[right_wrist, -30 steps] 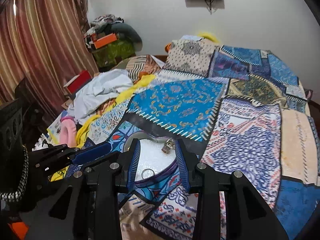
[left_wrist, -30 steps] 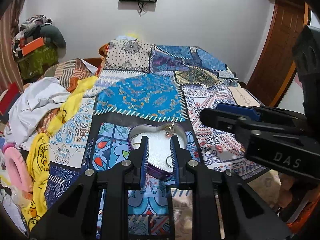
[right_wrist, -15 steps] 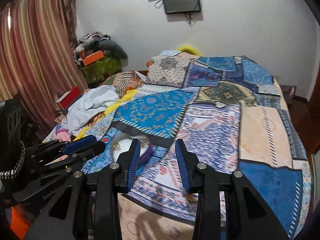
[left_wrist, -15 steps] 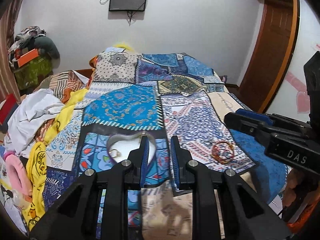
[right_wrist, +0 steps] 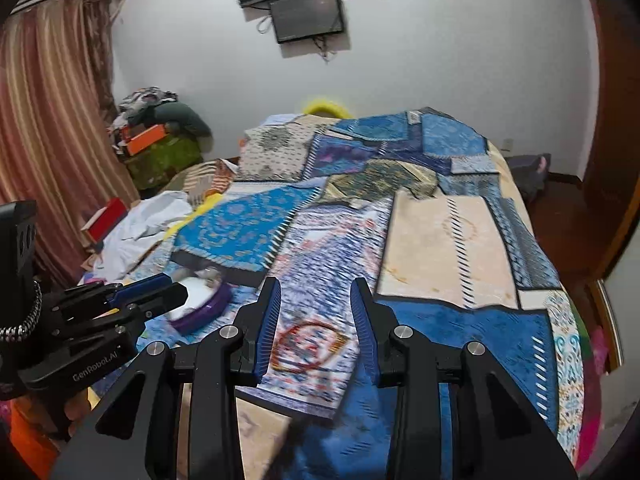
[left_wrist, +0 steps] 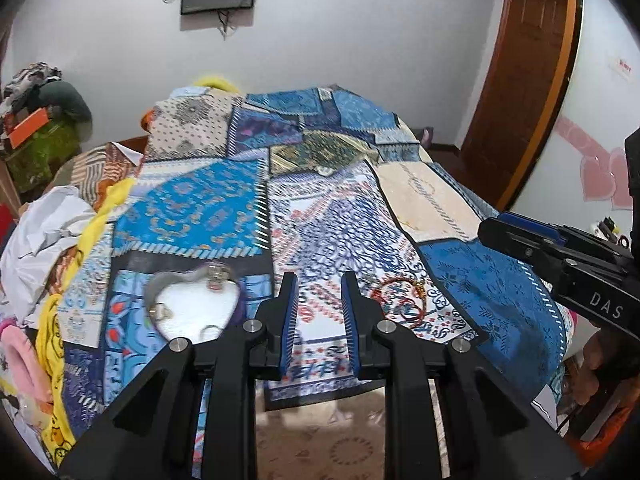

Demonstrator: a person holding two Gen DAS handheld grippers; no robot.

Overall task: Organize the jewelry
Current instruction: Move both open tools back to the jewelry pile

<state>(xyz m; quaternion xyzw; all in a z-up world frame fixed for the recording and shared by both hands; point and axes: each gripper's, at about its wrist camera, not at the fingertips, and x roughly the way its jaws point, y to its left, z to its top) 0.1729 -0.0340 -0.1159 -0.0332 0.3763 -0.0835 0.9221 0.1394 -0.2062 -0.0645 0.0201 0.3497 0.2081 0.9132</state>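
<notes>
Both grippers swing away from heart box toward red bangles at 3 o'clock; left gripper and right gripper part open, empty; bangles likely next

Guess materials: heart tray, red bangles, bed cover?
Heart tray: purple rim around a flat white floor, looks like plastic or a fabric-lined box; too blurred to settle. Red bangles: thin stiff red hoops with gold bits, likely thread-wrapped or metal. Bed cover: soft printed textile with a matte patchwork pattern that drapes over the edge.
</notes>
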